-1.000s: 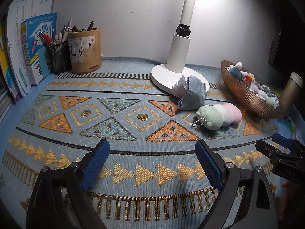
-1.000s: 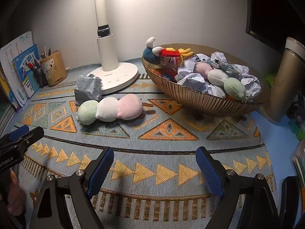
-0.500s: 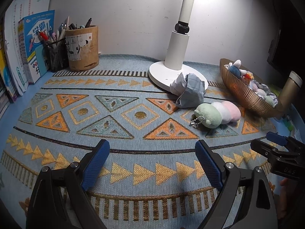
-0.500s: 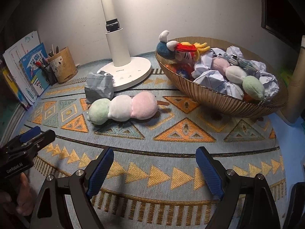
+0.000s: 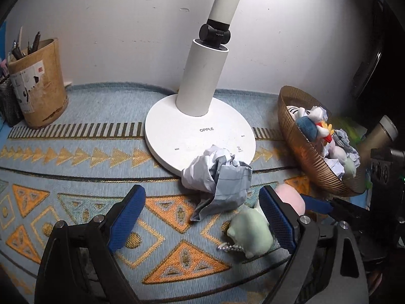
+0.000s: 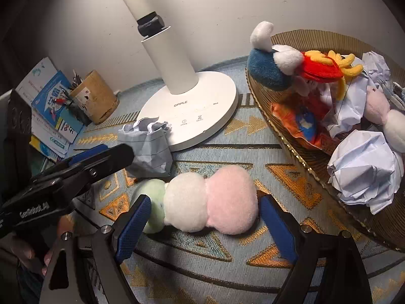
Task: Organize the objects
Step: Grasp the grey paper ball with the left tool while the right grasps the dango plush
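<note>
Left wrist: left gripper (image 5: 201, 217) spread wide, holding nothing, crumpled paper (image 5: 219, 181) ahead, touching the lamp base (image 5: 200, 134).
Right wrist: right gripper (image 6: 205, 225) released, fingers flanking the three-ball plush (image 6: 200, 200) mid-mat (image 6: 227, 250), beside basket (image 6: 298, 149).

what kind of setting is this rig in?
Most likely a home study desk against a wall: a white desk lamp stands on a patterned mat, with a pen holder and stacked workbooks at the back.
</note>
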A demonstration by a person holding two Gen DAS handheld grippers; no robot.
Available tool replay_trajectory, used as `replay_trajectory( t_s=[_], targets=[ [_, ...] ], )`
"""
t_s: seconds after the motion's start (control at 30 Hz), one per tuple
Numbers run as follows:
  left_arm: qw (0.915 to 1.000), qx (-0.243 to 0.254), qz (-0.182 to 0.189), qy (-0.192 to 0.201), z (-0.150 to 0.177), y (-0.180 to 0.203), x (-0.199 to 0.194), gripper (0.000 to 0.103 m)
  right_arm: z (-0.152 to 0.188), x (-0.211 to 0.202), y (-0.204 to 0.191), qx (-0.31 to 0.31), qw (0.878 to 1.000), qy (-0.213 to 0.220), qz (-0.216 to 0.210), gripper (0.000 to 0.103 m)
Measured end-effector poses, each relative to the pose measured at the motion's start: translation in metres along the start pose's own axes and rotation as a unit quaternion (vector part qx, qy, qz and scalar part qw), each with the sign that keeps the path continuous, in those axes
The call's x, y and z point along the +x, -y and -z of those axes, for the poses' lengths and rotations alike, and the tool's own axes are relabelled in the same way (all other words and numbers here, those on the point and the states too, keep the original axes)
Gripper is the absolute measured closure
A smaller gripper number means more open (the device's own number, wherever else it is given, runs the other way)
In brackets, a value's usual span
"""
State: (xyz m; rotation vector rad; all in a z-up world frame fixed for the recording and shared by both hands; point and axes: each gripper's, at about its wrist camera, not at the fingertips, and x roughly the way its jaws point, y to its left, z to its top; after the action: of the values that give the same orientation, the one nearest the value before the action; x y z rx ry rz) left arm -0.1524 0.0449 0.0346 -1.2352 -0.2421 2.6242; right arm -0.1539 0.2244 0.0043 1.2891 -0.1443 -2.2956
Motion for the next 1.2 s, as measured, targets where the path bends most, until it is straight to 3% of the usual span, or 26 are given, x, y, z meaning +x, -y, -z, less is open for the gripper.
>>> replay_trajectory(
  t_s=[0.17, 0.23, 0.3, 0.4, 0.57, 0.63, 0.73, 0.77, 0.8, 0.97, 1.1, 1.2],
  targets=[
    [0.9999, 0.006, 0.010, 0.003, 0.000, 0.003, 0.015, 0.017, 0.029, -0.021, -0.027, -0.043, 0.994, -0.031, -0.092, 0.016],
    [0.9999, 0.002, 0.016, 0.005, 0.003, 0.001, 0.018, 0.019, 0.043, -0.032, -0.039, -0.069, 0.991, -0.042, -0.106, 0.016],
    [0.9995, -0.003, 0.032, 0.000, 0.004, -0.003, 0.022, 0.034, 0.047, -0.043, -0.045, -0.096, 0.992, -0.027, -0.073, 0.016],
    [0.9993, -0.012, 0.035, -0.003, 0.005, -0.007, 0.025, 0.042, 0.037, -0.044, -0.055, -0.157, 0.987, -0.002, 0.011, 0.016],
    [0.9988, -0.012, 0.046, 0.011, 0.006, -0.012, 0.016, 0.046, 0.024, 0.001, -0.067, -0.225, 0.973, -0.042, 0.032, 0.016],
    [0.9980, -0.005, 0.061, 0.016, 0.007, -0.013, 0.011, 0.047, 0.023, 0.015, -0.071, -0.236, 0.970, -0.054, 0.022, 0.018],
    [0.9964, 0.011, 0.080, 0.026, 0.006, -0.013, 0.003, 0.047, 0.025, 0.026, -0.076, -0.246, 0.967, -0.055, 0.027, 0.034],
    [0.9956, 0.016, 0.087, 0.030, 0.006, -0.012, -0.001, 0.047, 0.027, 0.025, -0.077, -0.249, 0.966, -0.052, 0.035, 0.045],
    [0.9950, 0.023, 0.092, 0.031, 0.006, -0.012, -0.005, 0.047, 0.028, 0.022, -0.076, -0.247, 0.967, -0.050, 0.032, 0.049],
    [0.9958, 0.032, 0.077, 0.036, 0.010, -0.008, -0.030, 0.047, 0.037, -0.015, -0.057, -0.180, 0.982, -0.043, 0.025, 0.050],
    [0.9963, 0.011, 0.075, 0.041, 0.021, -0.015, -0.059, 0.047, 0.045, -0.052, -0.026, -0.070, 0.995, -0.027, 0.060, 0.050],
    [0.9981, -0.004, 0.052, 0.035, 0.038, -0.013, -0.071, 0.047, 0.053, -0.067, -0.005, 0.021, 0.995, -0.015, 0.093, 0.050]
  ],
)
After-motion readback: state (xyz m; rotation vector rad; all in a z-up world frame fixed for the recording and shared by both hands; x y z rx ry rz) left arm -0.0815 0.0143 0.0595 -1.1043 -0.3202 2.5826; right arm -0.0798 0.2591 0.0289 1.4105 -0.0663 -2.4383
